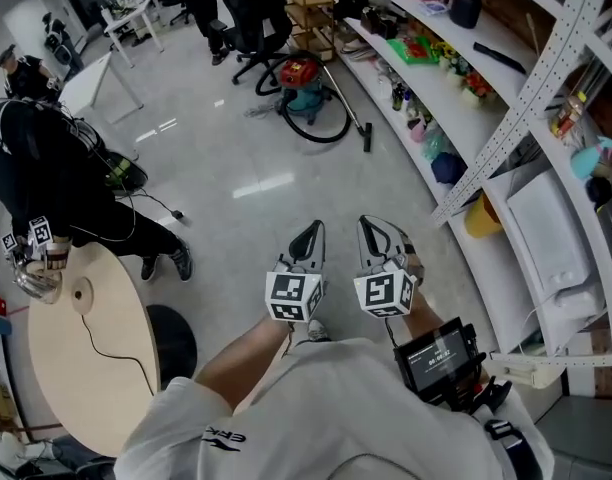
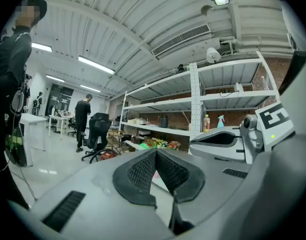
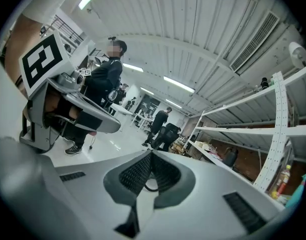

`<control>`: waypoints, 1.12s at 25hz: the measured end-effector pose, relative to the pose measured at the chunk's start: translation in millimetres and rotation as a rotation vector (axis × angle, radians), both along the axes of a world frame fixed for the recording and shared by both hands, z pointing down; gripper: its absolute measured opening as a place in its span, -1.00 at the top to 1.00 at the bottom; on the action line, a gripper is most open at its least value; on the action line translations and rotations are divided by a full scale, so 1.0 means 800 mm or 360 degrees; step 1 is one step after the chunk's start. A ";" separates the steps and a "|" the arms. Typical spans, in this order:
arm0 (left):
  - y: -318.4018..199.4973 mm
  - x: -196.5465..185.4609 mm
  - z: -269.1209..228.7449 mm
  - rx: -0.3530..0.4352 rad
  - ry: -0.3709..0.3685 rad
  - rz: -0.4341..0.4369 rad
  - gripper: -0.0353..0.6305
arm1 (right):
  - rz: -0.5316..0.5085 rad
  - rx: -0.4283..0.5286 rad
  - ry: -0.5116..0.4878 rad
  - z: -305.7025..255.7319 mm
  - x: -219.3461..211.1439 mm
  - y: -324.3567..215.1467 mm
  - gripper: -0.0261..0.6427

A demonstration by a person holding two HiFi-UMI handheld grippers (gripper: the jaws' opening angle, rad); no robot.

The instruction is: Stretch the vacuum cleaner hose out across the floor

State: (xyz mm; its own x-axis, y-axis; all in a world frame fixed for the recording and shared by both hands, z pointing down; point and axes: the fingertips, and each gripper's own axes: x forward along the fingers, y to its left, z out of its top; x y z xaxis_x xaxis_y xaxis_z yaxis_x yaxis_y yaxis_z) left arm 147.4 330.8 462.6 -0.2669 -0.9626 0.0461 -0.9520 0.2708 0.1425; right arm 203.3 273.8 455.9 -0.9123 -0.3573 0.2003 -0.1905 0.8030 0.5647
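A red and teal vacuum cleaner [image 1: 304, 88] stands on the floor far ahead, beside the shelving. Its black hose [image 1: 324, 128] curls in a loop in front of it, and the rigid wand [image 1: 352, 113] lies toward the shelves. Both grippers are held side by side near my body, far short of the vacuum. My left gripper [image 1: 308, 240] is shut and holds nothing; its pads meet in the left gripper view [image 2: 155, 156]. My right gripper [image 1: 373, 233] is also shut and empty, pads together in the right gripper view [image 3: 151, 159]. A part of the vacuum [image 2: 109, 154] shows low and small past the left jaws.
Curved white shelving [image 1: 456, 138] with bottles and boxes runs along the right. A round wooden table [image 1: 81, 348] is at my left, with a person in black [image 1: 56, 183] beside it holding marker-cube grippers. A black office chair [image 1: 256, 18] and another person stand behind the vacuum.
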 end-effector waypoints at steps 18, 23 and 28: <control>-0.095 -0.150 0.008 0.0012 0.0004 0.0020 0.89 | 0.0079 -0.0135 -0.0006 0.016 -0.153 -0.111 0.92; -0.144 -0.189 0.008 -0.0023 -0.0026 -0.0060 0.89 | 0.0029 -0.0170 -0.0030 0.015 -0.193 -0.166 0.92; -0.212 -0.234 -0.009 -0.0032 -0.0054 -0.0131 0.89 | -0.0014 -0.0191 -0.0056 -0.001 -0.234 -0.239 0.92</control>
